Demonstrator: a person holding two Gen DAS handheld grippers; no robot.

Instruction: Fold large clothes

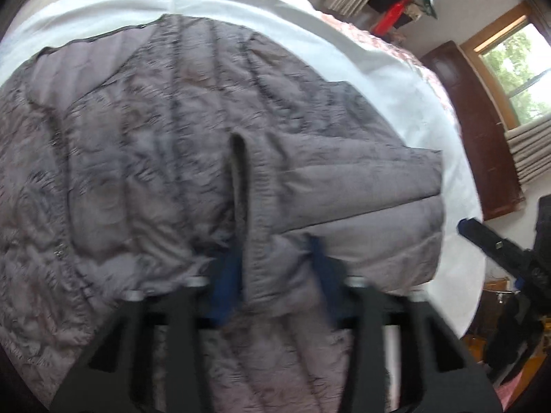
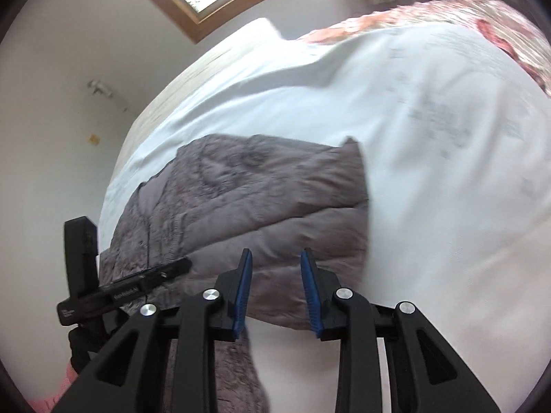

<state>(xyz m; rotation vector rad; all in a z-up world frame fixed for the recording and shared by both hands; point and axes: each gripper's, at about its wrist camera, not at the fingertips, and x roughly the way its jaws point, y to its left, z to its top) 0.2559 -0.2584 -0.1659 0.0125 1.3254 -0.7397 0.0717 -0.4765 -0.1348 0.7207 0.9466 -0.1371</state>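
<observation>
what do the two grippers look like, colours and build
Both look the same: matte black angular linkage arms with triangular cut-outs, joined by round silver pivot bolts. The right gripper has blue ribbed pads on its fingertips; the left gripper shows blurred blue pads too. White lettering, unreadable, marks the left gripper's black body in the right wrist view. No cables or sleeves visible.

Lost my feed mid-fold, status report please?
Left gripper shut on grey quilted jacket. Right gripper open, empty, above the jacket's edge. Jacket on white sheet. Nothing in the way.
</observation>
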